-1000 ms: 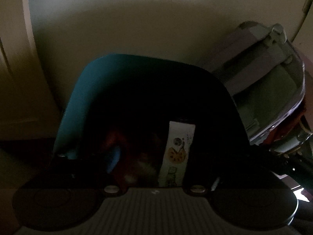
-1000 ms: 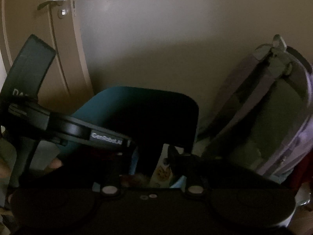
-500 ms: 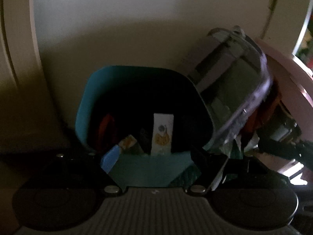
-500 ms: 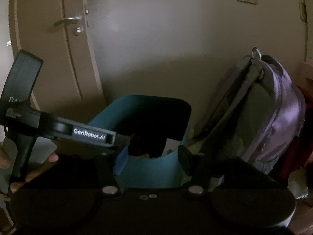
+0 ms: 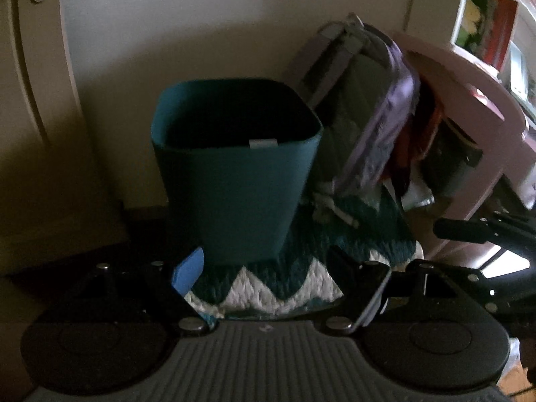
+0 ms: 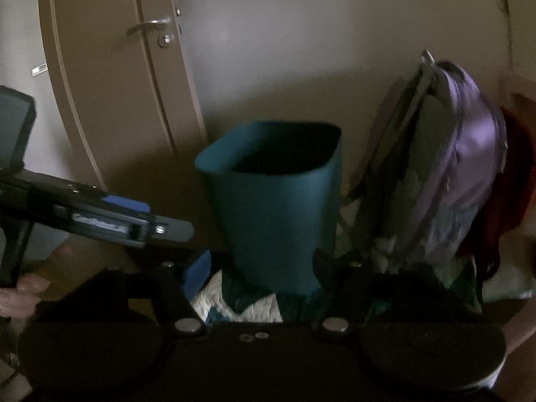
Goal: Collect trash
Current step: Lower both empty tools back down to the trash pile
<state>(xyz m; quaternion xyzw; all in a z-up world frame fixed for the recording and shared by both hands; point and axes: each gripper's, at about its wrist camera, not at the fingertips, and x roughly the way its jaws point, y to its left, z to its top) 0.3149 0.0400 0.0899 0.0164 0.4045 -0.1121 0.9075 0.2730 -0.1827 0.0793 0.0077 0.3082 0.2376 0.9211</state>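
A teal trash bin [image 5: 241,181] stands on the floor against the wall; it also shows in the right wrist view [image 6: 278,207]. The top edge of a white wrapper [image 5: 263,142] peeks over its front rim. My left gripper [image 5: 268,268] is open and empty, in front of the bin and apart from it. My right gripper [image 6: 258,264] is open and empty, also short of the bin. The left gripper's body [image 6: 100,214] shows at the left of the right wrist view.
A purple and grey backpack [image 5: 375,107] [image 6: 445,167] leans on the wall right of the bin. A teal and white zigzag rug [image 5: 268,288] lies under the bin. A door [image 6: 117,77] is at the left. A pink desk [image 5: 469,100] stands at the right.
Both grippers have pulled back and away from over the bin. The bin's contents were visible from above before; now I see the bin from the side.
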